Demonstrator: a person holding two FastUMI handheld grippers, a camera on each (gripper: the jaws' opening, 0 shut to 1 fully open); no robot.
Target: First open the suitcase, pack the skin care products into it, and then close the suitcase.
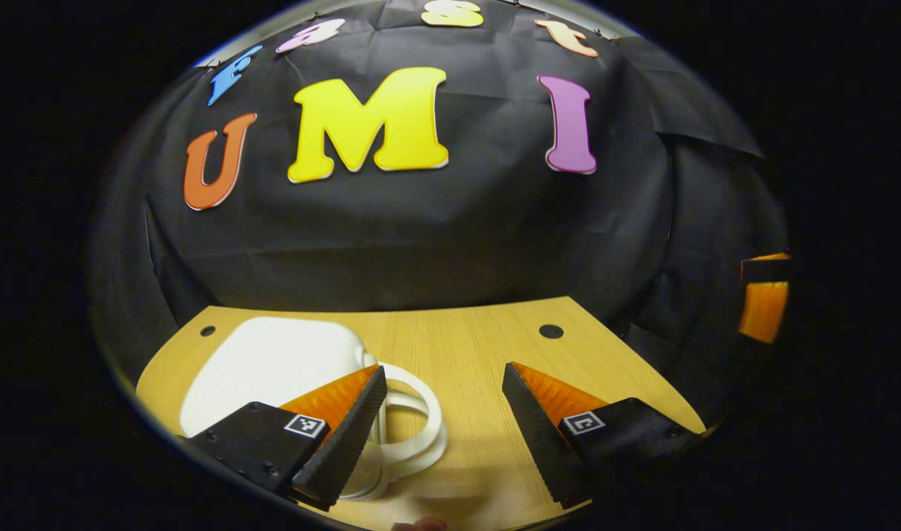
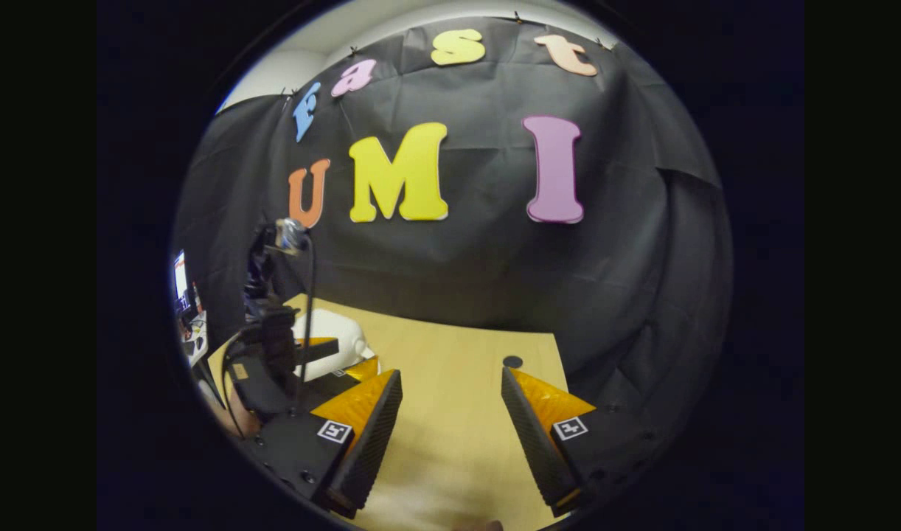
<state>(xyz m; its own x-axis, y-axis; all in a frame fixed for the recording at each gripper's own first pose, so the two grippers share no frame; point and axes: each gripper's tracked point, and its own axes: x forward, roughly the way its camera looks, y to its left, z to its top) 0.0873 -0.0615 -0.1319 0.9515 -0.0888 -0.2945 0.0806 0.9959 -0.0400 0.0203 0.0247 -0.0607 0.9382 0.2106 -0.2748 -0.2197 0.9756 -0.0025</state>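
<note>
A small white suitcase (image 1: 273,361) lies flat on the wooden table (image 1: 465,346) at the left, and its lid looks closed. Its white loop handle (image 1: 421,420) points toward me. My left gripper (image 1: 444,369) is open; its left finger hangs over the handle's left side and the gap between the fingers holds nothing. The right gripper's body (image 1: 764,299) peeks in at the far right edge. In the right gripper view my right gripper (image 2: 451,372) is open over bare table (image 2: 450,346). The suitcase (image 2: 332,332) sits to its left, partly behind the left gripper (image 2: 288,361).
A round dark hole (image 1: 551,331) marks the table near its back right corner, also seen as the hole (image 2: 512,361). A hand (image 2: 229,417) holds the left gripper. A lit screen (image 2: 179,276) stands beyond the table's left edge. The black cloth wall closes the back.
</note>
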